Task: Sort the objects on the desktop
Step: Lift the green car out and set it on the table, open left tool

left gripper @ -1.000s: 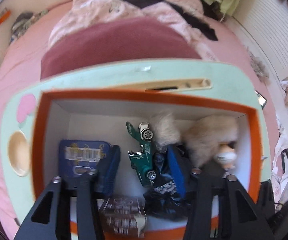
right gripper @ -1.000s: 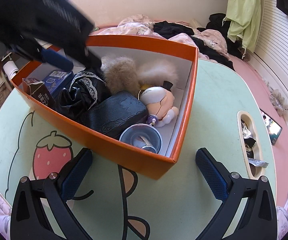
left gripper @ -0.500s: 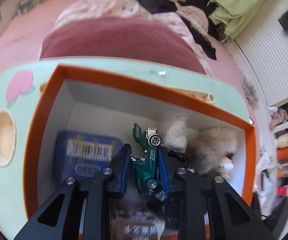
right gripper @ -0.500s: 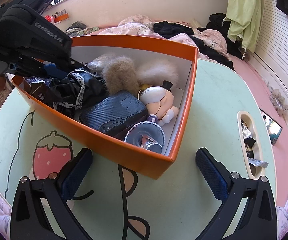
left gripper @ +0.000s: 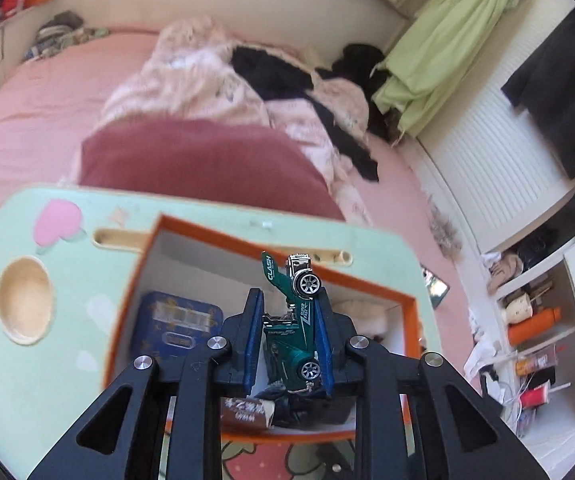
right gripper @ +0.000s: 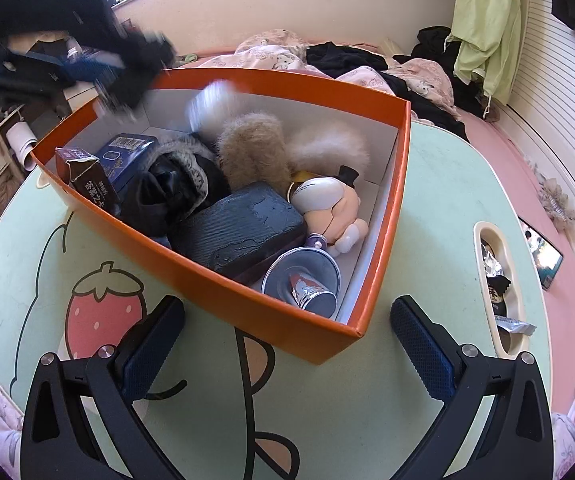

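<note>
A green toy car [left gripper: 292, 338] stands nose-up between the blue pads of my left gripper [left gripper: 287, 300], which is shut on it and holds it above the orange box [left gripper: 406, 322]. In the right wrist view the left gripper [right gripper: 87, 60] is a dark blur over the far left corner of the orange box [right gripper: 215, 280]. Inside lie a blue tin [right gripper: 127, 150], a brown carton [right gripper: 87, 186], black cloth [right gripper: 167, 190], a dark case [right gripper: 239, 228], a furry doll [right gripper: 327, 200] and a metal cup [right gripper: 303, 276]. My right gripper [right gripper: 285, 312] is open above the table, in front of the box's near wall.
The box sits on a mint-green lap table [right gripper: 439, 208] printed with a strawberry [right gripper: 99, 308]. A round cup hollow [left gripper: 25, 300] is at its left, and a slot [right gripper: 497, 280] with wrappers at its right. Pink bedding, a dark red pillow [left gripper: 199, 164] and a phone [right gripper: 543, 256] surround it.
My left gripper closed on the green toy car in the box and lifted it up above the other things. The right gripper stayed where it was, open.
</note>
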A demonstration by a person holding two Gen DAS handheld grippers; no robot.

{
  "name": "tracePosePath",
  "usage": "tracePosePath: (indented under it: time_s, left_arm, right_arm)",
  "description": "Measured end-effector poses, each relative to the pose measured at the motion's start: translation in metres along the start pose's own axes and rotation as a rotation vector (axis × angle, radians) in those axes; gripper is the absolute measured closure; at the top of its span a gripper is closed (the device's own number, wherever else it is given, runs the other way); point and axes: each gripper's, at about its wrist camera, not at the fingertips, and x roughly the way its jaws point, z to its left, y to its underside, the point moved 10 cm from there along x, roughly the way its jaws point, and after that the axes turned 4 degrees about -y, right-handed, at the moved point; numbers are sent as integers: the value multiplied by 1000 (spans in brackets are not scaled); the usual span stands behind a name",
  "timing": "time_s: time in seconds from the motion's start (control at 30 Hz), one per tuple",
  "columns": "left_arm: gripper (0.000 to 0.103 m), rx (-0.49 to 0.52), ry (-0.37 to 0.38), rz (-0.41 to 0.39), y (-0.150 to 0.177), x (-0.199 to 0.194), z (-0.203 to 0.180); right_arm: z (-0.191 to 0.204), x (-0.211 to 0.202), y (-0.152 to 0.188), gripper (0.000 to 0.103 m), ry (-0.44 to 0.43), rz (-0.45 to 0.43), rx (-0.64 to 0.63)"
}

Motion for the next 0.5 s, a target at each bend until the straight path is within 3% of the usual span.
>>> tracePosePath:
  time_s: [0.1, 0.17, 0.33, 0.43, 0.5]
  left_arm:
    - [80, -14, 67, -33, -2, -24, -8]
    - [80, 6, 117, -22, 16, -39, -14]
    - [80, 101, 111, 83, 95, -36, -15]
    - [80, 115, 85, 147, 139, -11, -5]
    - [80, 105, 56, 157, 151, 8, 4]
  right_arm:
    - [1, 0, 0, 0, 0, 0, 0]
    - [0, 0, 0, 0, 0, 0, 0]
    - [0, 0, 0, 0, 0, 0, 0]
    - [0, 1, 0, 0, 0, 0, 0]
    - [0, 1, 0, 0, 0, 0, 0]
